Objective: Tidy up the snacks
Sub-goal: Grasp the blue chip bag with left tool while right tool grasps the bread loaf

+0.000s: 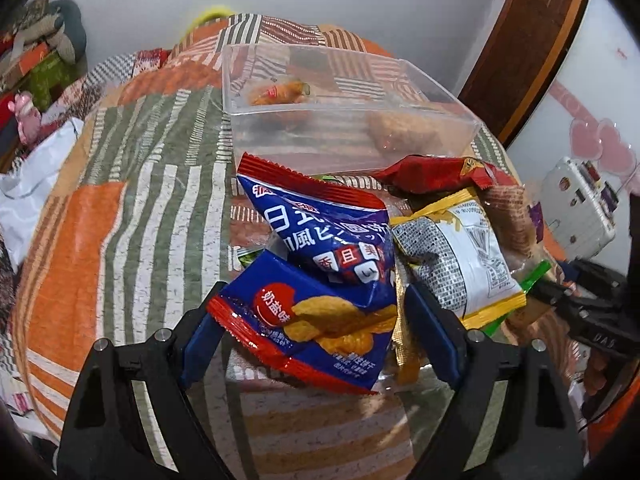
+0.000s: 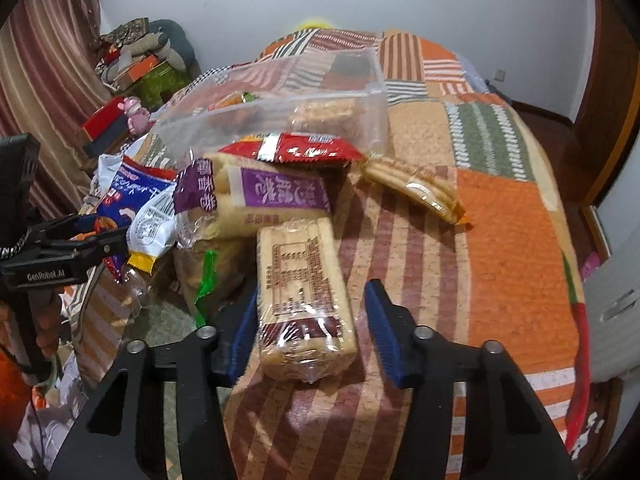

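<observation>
- Left tongs (image 1: pixel 310 330): released, straddling blue snack packet (image 1: pixel 316 320) on the bed (image 1: pixel 120 208).
- Right tongs (image 2: pixel 310 330): released around clear biscuit pack (image 2: pixel 304 300); left pad touching, right pad apart.
- Clear bin (image 1: pixel 432 128): behind snack pile.

The bedspread (image 2: pixel 500 216) is a patchwork of orange, green-and-white stripes, tan and maroon bands. The bin (image 1: pixel 344 120) is clear plastic. One packet (image 1: pixel 312 316) is deep blue with red crimped ends and golden crackers printed on it; another (image 1: pixel 460 256) is white and grey with yellow edges. A red wrapper (image 2: pixel 296 148) has a silver band. The wafer pack (image 2: pixel 280 194) carries a purple label. Each claw (image 1: pixel 312 320) (image 2: pixel 310 326) is black with blue pads (image 2: pixel 384 332).
</observation>
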`<state>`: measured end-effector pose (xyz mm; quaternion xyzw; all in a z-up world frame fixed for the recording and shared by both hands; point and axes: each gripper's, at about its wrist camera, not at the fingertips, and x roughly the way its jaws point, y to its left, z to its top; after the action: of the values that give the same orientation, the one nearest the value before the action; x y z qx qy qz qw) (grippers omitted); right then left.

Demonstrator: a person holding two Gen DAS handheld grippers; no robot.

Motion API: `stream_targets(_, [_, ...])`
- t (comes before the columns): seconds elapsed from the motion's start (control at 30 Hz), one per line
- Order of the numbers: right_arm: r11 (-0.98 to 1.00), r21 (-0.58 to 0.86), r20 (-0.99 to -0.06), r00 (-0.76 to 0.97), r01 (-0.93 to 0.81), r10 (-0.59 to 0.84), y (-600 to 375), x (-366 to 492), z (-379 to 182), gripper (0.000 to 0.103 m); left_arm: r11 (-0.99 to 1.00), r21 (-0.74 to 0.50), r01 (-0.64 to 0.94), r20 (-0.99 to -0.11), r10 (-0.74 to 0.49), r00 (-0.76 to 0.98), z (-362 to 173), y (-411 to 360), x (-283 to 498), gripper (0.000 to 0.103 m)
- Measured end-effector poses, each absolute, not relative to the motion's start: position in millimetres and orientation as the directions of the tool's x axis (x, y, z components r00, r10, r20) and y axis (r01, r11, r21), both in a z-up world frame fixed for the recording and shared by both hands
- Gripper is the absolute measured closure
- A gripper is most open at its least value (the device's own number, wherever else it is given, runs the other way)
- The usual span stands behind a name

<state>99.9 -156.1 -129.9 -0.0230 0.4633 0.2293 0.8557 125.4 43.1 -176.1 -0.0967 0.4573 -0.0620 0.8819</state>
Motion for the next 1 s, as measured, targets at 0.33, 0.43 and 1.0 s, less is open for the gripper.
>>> stream_targets(0.33, [0.89, 0.163, -0.793, 0.48, -0.426, 0.375, -157, 90, -125, 0.07, 0.98, -0.195, 0.042, -0.785, -0.181, 0.593, -170, 42, 116, 0.053])
stream_targets(0.43, [0.894, 0.164, -0.785, 0.494, -0.417, 0.374, -162, 89, -119, 0.07, 0.98, -0.194, 0.038, -0.776, -0.178, 0.605, -163, 45, 112, 0.055])
stream_targets(1.0, [0.899, 0.147, -0.684, 0.614, -0.413, 0.394, -171, 95, -65, 0.07, 0.984, -0.173, 0.042, -0.675, -0.149, 0.723, -106, 49, 110, 0.056])
